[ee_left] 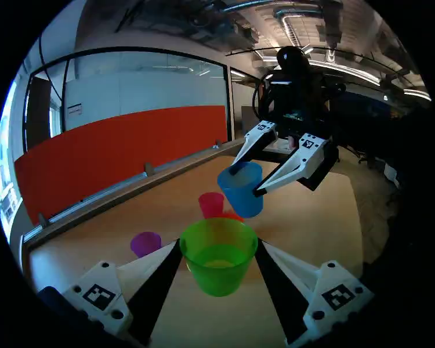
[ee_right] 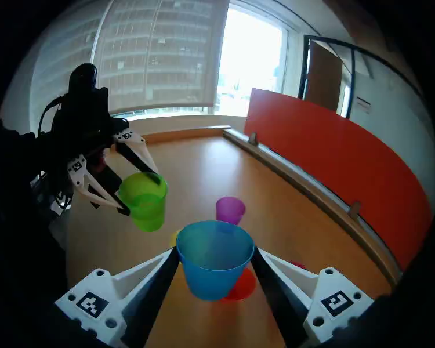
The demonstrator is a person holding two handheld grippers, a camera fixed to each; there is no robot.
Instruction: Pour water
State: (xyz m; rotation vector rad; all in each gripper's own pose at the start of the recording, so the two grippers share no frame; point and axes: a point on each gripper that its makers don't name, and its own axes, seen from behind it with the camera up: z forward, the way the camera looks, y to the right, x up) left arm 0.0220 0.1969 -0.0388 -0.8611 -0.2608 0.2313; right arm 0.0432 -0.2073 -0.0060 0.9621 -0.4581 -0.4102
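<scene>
Two cups up off the counter (ee_left: 310,232), one clamped in each claw.
Left gripper view: our left claw (ee_left: 217,246) is clamped on the green cup (ee_left: 218,261) at mid-wall. Farther off, the right claw (ee_left: 246,181) pinches the blue cup (ee_left: 240,191) just under its rim, above the pink cup (ee_left: 211,204). A purple cup (ee_left: 145,243) stands on the counter. We can't tell the water level. Right gripper view: the right claw (ee_right: 215,252) is tight on the blue cup (ee_right: 215,267), and the green cup (ee_right: 143,203) is held up near it. We judge these are thin, light, smooth plastic that flexes if squeezed, so grip mid-wall below the rim. We see no brand or text on the cups, only square markers (ee_right: 90,304) on the claws.
</scene>
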